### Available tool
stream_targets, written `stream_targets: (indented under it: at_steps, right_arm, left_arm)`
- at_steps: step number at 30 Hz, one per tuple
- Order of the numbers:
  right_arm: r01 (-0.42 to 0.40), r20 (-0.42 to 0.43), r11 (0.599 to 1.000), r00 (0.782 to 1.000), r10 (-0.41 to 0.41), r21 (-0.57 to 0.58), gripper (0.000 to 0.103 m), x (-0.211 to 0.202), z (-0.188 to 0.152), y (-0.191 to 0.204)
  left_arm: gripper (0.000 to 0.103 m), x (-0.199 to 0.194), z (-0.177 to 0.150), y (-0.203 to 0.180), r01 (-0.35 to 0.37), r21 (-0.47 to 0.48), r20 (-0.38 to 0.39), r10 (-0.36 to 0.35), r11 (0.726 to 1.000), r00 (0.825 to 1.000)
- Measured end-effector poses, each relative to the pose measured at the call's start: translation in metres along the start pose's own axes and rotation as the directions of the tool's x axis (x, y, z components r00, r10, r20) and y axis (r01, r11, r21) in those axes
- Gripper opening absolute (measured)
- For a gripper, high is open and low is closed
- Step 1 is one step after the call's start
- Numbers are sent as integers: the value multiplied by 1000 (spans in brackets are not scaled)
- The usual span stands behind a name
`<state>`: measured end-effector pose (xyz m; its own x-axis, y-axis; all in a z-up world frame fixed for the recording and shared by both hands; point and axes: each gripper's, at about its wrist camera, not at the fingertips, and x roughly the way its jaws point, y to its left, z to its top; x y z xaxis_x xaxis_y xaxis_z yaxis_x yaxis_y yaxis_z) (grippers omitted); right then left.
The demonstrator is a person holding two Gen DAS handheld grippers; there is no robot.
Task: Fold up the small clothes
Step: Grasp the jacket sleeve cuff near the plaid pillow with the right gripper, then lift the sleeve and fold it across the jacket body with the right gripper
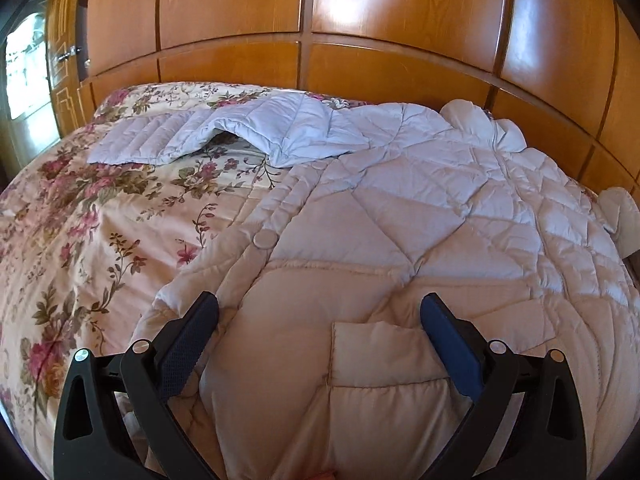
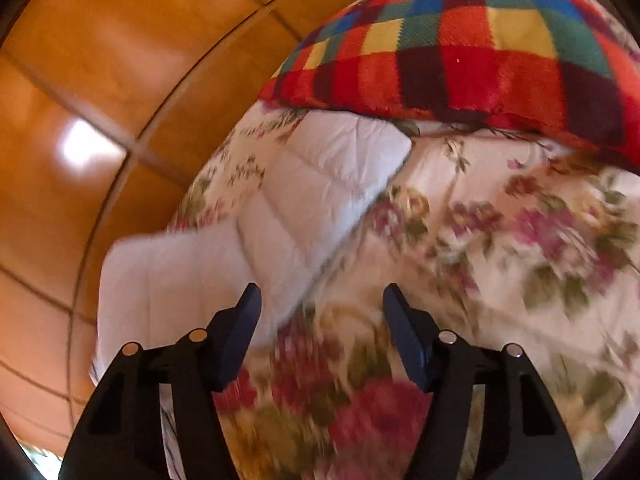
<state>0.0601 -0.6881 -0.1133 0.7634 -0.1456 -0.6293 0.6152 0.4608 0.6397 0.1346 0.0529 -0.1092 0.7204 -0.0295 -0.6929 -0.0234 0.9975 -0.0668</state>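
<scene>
Jacket (image 1: pixel 400 208) spread on the bedspread (image 1: pixel 80 208), filling centre and right of the left view; sleeve (image 2: pixel 280 208) centre-left in the right view. Left gripper (image 1: pixel 320 316) wide, empty. Right gripper (image 2: pixel 322 304) parted, empty. Judged step: reaching for the sleeve; next, pinch its cuff.

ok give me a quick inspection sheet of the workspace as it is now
surface: bed with floral bedspread
job's things: white quilted jacket spread flat, one sleeve stretched sideways
clutter: plaid blanket piled at one end of the bed
grippers: left gripper open above the jacket's hem; right gripper open over the bedspread beside a sleeve, holding nothing
cables: nothing seen
surroundings: wooden wardrobe panels behind the bed
</scene>
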Motion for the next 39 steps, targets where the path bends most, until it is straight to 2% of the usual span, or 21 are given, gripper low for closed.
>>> stream_targets:
  at_steps: [4, 5, 6, 7, 9, 12, 14, 20, 25, 28, 30, 33, 36, 37, 39]
  right_arm:
    - [-4, 11, 1000, 1000, 4, 17, 59, 10, 8, 3]
    - [-10, 8, 1000, 1000, 10, 16, 54, 12, 10, 4]
    - [-19, 3, 1000, 1000, 19, 16, 42, 15, 10, 4]
    - [-32, -10, 999, 999, 32, 16, 38, 17, 11, 4]
    - [-29, -25, 999, 999, 29, 25, 19, 28, 16, 3]
    - [0, -20, 1000, 1000, 0, 3, 9, 28, 22, 5]
    - [31, 24, 998, 999, -30, -46, 7, 14, 30, 15]
    - [49, 154, 988, 988, -27, -143, 7, -44, 62, 52]
    - [57, 262, 984, 965, -10, -170, 7, -91, 75, 87]
    - [45, 314, 975, 949, 27, -220, 7, -110, 69, 123]
    - [45, 327, 952, 943, 60, -302, 7, -117, 59, 153]
    - [44, 337, 885, 932, 131, -464, 7, -130, 25, 208]
    - [30, 313, 817, 931, 187, -576, 7, -130, -15, 254]
    - [22, 301, 801, 932, 199, -599, 7, -126, -25, 266]
    - [-14, 258, 768, 938, 233, -641, 7, -120, -52, 288]
  left_arm:
    - [100, 2, -3, -3, -20, 8, 11, 20, 1000, 1000]
    - [100, 2, -4, -4, -24, 11, 14, 24, 1000, 1000]
    - [100, 3, -4, -5, -28, 14, 15, 28, 1000, 999]
    - [100, 3, -5, -5, -29, 16, 15, 29, 999, 999]
    - [100, 5, -5, -4, -24, 18, 9, 24, 1000, 1000]
    - [100, 7, -5, -4, -19, 20, -2, 19, 1000, 1000]
    - [100, 8, -6, -3, -15, 19, -6, 15, 1000, 1000]
    - [100, 7, -6, -2, 0, 13, -6, 0, 1000, 1000]
    - [100, 5, -7, 1, 21, 2, 2, -21, 1000, 1000]
    - [100, -1, -3, 4, 39, -15, -1, -39, 999, 999]
    - [100, -10, 1, 9, 58, -39, 22, -57, 998, 998]
    - [100, -27, 4, 18, 65, -93, 87, -56, 994, 995]
    - [100, -32, 4, 28, 84, -141, 101, -70, 986, 992]
    - [100, -30, 4, 32, 124, -142, 88, -113, 982, 990]
    - [100, -23, 0, 35, 231, -136, 48, -226, 963, 973]
